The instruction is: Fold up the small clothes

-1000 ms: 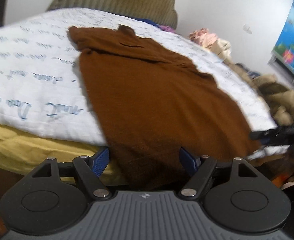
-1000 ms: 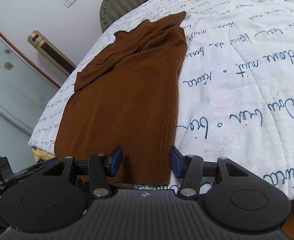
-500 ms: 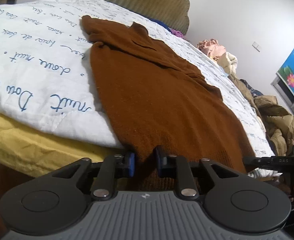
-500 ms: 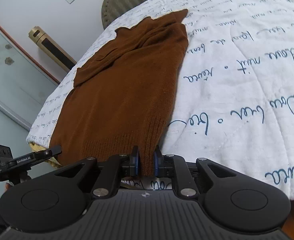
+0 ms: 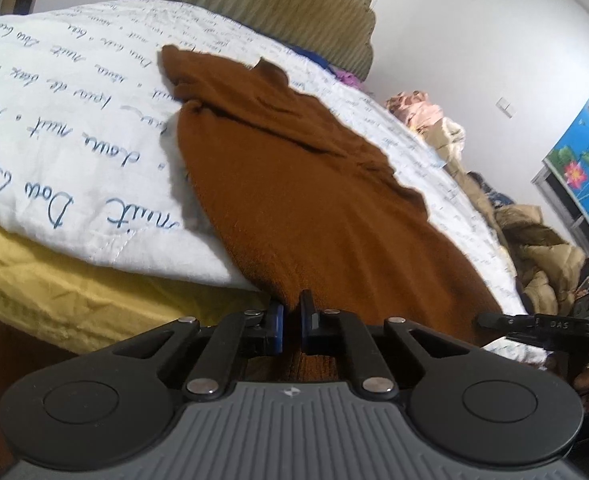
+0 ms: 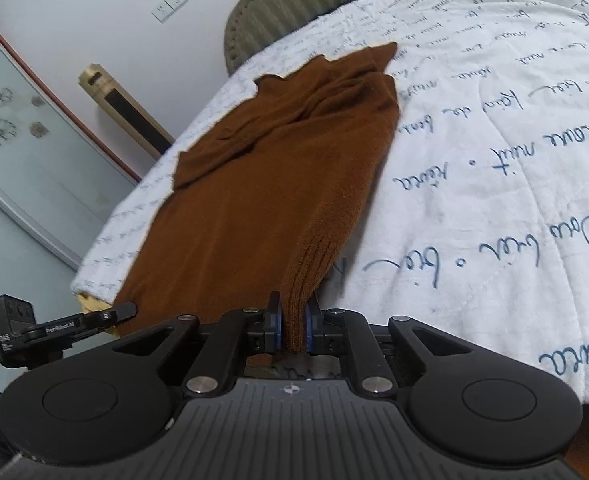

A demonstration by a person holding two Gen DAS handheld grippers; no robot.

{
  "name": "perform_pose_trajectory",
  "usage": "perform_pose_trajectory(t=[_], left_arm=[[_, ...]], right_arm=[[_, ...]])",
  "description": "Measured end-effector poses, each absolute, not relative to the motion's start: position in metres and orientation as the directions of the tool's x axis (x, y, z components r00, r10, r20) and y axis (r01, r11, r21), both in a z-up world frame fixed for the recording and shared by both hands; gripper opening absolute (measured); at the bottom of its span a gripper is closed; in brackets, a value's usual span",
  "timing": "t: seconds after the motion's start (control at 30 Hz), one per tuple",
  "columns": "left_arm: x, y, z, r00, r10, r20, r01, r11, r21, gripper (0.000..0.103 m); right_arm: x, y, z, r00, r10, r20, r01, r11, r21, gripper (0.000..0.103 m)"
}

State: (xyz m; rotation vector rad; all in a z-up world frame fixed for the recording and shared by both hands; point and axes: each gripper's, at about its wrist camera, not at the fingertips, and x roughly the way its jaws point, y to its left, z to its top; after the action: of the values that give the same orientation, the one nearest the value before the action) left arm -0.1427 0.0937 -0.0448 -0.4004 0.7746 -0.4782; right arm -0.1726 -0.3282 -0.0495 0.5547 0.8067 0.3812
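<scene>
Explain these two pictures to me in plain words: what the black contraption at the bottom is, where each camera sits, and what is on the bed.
There is no robot here. A person holds a two-finger clamp in each hand, and a wide-angle camera on each clamp looks forward along its fingers. The black shape at the bottom of each picture is that clamp's own body.

One picture is from the left gripper, the other from the right gripper. Each also glimpses the other clamp at its edge.

A brown knitted sweater lies spread on a white quilt printed with blue handwriting, over a yellow sheet. A headboard stands behind.

Both grippers are closing on the sweater's near hem, each pinching the fabric between its pads, one at each corner.
</scene>
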Motion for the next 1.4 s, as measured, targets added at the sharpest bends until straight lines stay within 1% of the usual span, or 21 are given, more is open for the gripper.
perform_pose_trajectory(t=[0.17,0.3,0.5,0.7,0.87,0.93,1.0,1.07,1.23,1.27,1.3,1.33,1.37,1.4], left_arm=[[-0.131,0.095,-0.028,0.639,-0.567,-0.52,0.282,0.802,-0.527,0.007],[-0.11,0.092,-0.011,0.668,-0.559,-0.491,0.3,0.806,-0.511,0.007],[-0.069,0.091,-0.001,0.694,-0.546,-0.469,0.27,0.801,-0.534,0.007],[-0.014,0.097,0.021,0.753,-0.498,-0.431,0.239,0.816,-0.526,0.007],[0.061,0.105,0.027,0.777,-0.444,-0.446,0.154,0.821,-0.55,0.007],[0.093,0.102,0.028,0.795,-0.392,-0.463,0.111,0.845,-0.524,0.007],[0.128,0.099,0.025,0.788,-0.383,-0.482,0.093,0.848,-0.521,0.007],[0.162,0.096,0.018,0.78,-0.352,-0.517,0.042,0.854,-0.518,0.007],[0.228,0.088,-0.01,0.747,-0.289,-0.599,-0.045,0.877,-0.479,0.007],[0.241,0.087,-0.016,0.721,-0.293,-0.628,-0.064,0.874,-0.482,0.007],[0.25,0.089,-0.022,0.7,-0.286,-0.655,-0.099,0.869,-0.486,0.007],[0.257,0.093,-0.027,0.686,-0.288,-0.668,-0.126,0.857,-0.499,0.007],[0.265,0.097,-0.031,0.678,-0.301,-0.671,-0.137,0.844,-0.518,0.007],[0.27,0.101,-0.034,0.67,-0.307,-0.675,-0.151,0.835,-0.53,0.007]], right_arm=[[-0.165,-0.33,-0.041,0.656,0.554,-0.513,-0.143,0.759,0.636,0.015],[-0.144,-0.324,-0.023,0.67,0.563,-0.484,-0.192,0.761,0.619,0.015],[-0.094,-0.311,0.011,0.698,0.582,-0.417,-0.262,0.75,0.608,0.015],[-0.023,-0.307,0.032,0.743,0.543,-0.391,-0.24,0.762,0.602,0.015],[0.044,-0.309,0.042,0.791,0.498,-0.356,-0.191,0.754,0.629,0.015],[0.076,-0.308,0.041,0.802,0.481,-0.355,-0.167,0.75,0.64,0.015],[0.112,-0.306,0.037,0.808,0.459,-0.369,-0.13,0.75,0.649,0.015],[0.151,-0.305,0.027,0.805,0.449,-0.388,-0.085,0.735,0.673,0.015],[0.234,-0.307,-0.017,0.789,0.389,-0.476,0.071,0.711,0.699,0.016],[0.245,-0.308,-0.028,0.779,0.381,-0.498,0.106,0.703,0.703,0.017],[0.254,-0.311,-0.039,0.771,0.368,-0.52,0.152,0.687,0.711,0.023],[0.26,-0.315,-0.05,0.761,0.348,-0.548,0.204,0.673,0.711,0.033],[0.263,-0.319,-0.059,0.754,0.332,-0.567,0.25,0.654,0.714,0.039],[0.264,-0.324,-0.066,0.755,0.313,-0.576,0.29,0.629,0.722,0.049]])
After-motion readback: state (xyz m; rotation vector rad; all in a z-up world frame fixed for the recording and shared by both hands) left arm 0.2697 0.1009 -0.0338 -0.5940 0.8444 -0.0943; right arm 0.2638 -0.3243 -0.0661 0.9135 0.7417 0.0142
